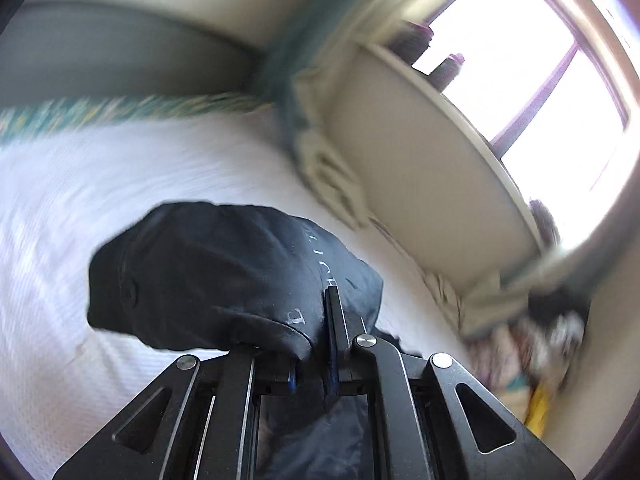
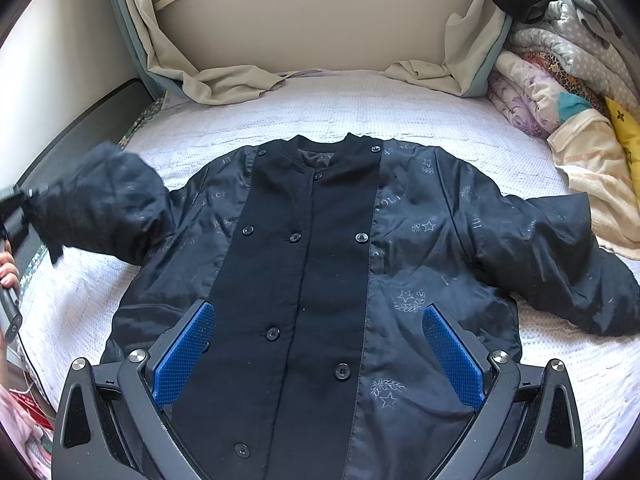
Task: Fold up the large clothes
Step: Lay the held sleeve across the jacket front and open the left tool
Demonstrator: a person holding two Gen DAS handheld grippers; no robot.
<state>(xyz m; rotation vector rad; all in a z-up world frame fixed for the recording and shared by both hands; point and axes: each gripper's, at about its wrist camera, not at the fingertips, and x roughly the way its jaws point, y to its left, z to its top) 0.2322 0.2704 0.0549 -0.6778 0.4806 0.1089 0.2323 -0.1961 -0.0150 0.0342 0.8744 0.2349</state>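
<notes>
Left gripper (image 1: 316, 344) pinching dark cloth, jaws drawn nearly together, one finger (image 1: 334, 320) showing as a thin edge; seen from the right wrist view (image 2: 16, 208) lifted at the far left, blurred, a bare hand (image 2: 8, 272) gripping its handle. Right gripper (image 2: 318, 354) hovering with jaws spread wide, blue pads (image 2: 184, 354) facing inward, pinching nothing.

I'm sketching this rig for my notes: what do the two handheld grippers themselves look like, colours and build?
Both share one build: matte black angular linkage arms with triangular cut-outs and round silver pivot bolts. The right gripper has flat fingers faced with blue, finely dotted pads. On the left gripper the same blue shows only along the finger edges. The person's hand is bare where visible. No cables or markings are visible on the grippers.
</notes>
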